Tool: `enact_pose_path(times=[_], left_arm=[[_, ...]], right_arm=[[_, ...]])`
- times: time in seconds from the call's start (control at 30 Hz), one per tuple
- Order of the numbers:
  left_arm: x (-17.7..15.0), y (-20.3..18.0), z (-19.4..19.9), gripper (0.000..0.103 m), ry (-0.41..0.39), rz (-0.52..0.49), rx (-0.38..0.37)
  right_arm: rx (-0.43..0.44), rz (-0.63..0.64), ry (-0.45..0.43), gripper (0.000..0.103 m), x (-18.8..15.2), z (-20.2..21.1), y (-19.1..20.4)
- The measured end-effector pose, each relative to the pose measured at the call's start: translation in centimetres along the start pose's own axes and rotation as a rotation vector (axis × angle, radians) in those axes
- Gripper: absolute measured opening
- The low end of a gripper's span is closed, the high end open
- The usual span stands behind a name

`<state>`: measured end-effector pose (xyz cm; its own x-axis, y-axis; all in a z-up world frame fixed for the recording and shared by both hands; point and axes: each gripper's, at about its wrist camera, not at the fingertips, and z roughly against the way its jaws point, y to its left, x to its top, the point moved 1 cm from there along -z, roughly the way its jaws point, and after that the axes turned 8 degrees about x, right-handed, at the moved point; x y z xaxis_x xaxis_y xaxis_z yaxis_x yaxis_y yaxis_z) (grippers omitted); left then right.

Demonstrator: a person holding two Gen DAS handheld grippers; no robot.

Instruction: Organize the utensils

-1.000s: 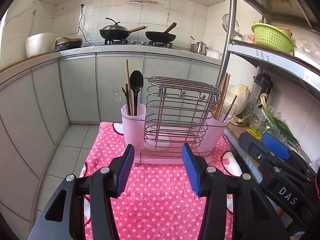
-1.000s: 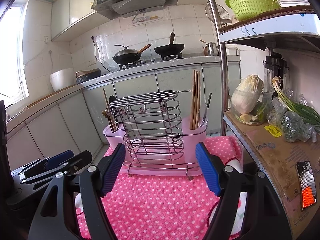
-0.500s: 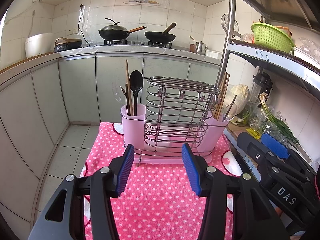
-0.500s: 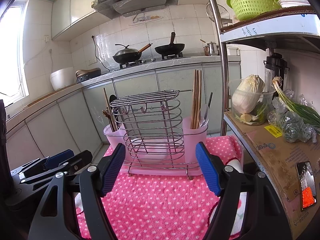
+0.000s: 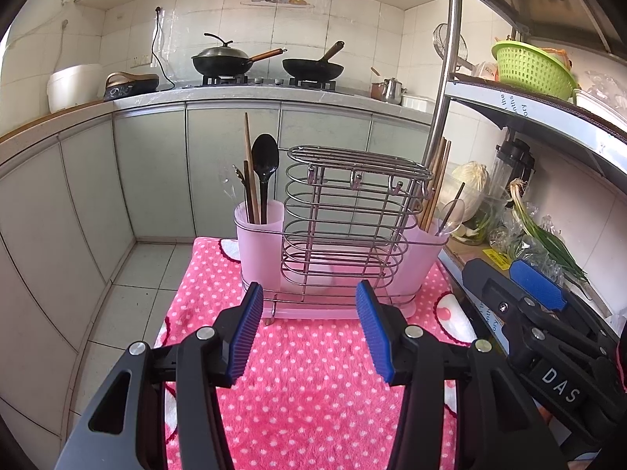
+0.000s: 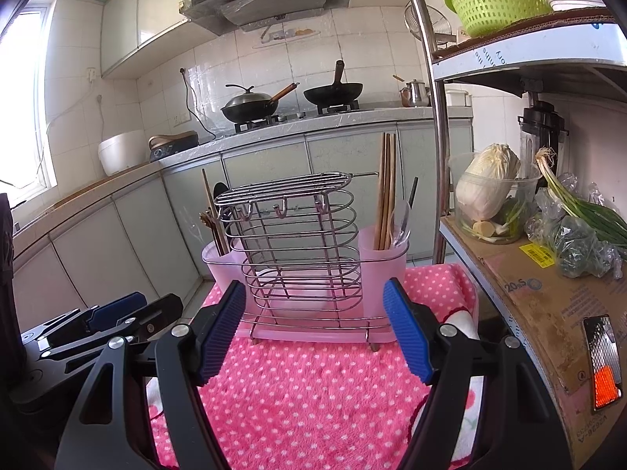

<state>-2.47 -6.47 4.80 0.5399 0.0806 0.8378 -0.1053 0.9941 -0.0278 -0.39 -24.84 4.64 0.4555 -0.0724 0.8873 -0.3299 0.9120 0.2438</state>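
Both tools — left tool [image 5: 309, 329], right tool [image 6: 313, 329] — gape empty; grabbing the chopsticks [image 6: 386, 192] carelessly could tip the wire rack [image 6: 290, 243] — it's top-heavy.

Left hand-held gripper [image 5: 309, 329] and right hand-held gripper [image 6: 313, 333], side by side, both agape, empty

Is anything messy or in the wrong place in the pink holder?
A little. The left cup mixes a black spoon, one tall chopstick and other utensils, while most chopsticks stand in the right cup. Nothing looks spilled or broken.
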Motion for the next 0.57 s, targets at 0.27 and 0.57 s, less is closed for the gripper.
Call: enact_pose_path(times=[0.27,0.57], left_arm=[[-0.1,0.2,-0.7,0.049,0.011,-0.002,-0.002],[-0.3,0.6,-2.2,0.049,0.039,0.002,-0.005]], right_arm=[[0.002,-0.006,0.013,0.073,-0.3,-0.6,-0.4],[0.000,-0.012,0.041,0.073,-0.7,-1.7,-0.8]])
